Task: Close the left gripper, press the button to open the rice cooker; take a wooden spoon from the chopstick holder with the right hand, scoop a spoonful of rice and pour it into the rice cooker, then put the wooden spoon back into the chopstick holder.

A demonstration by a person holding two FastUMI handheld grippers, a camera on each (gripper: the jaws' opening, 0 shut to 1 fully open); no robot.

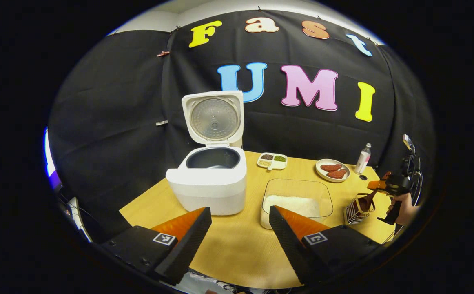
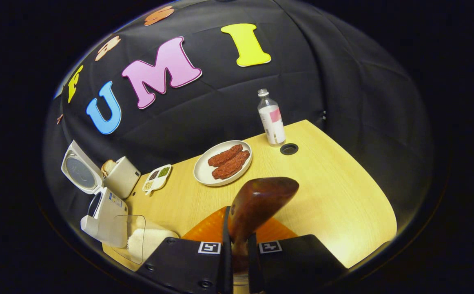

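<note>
One wooden spoon (image 2: 261,196), glossy dark-brown hardwood, stiff and likely light: your right gripper (image 2: 237,245) has both fingers pressed on its neck just below the rounded bowl, above the wire chopstick holder (image 1: 357,210). Polished wood may slip or twist, so grip the handle firmly. Your left gripper (image 1: 240,232) hangs wide apart, holding nothing. Nearby: clear rice container (image 1: 296,202), white rice cooker (image 1: 208,183), lid up.

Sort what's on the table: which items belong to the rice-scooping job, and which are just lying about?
Job: rice cooker, lid up; wooden spoon in right gripper; rice container; chopstick holder; left gripper, open.

Lying about: plate of meat; bottle; divided dish; toaster.
</note>
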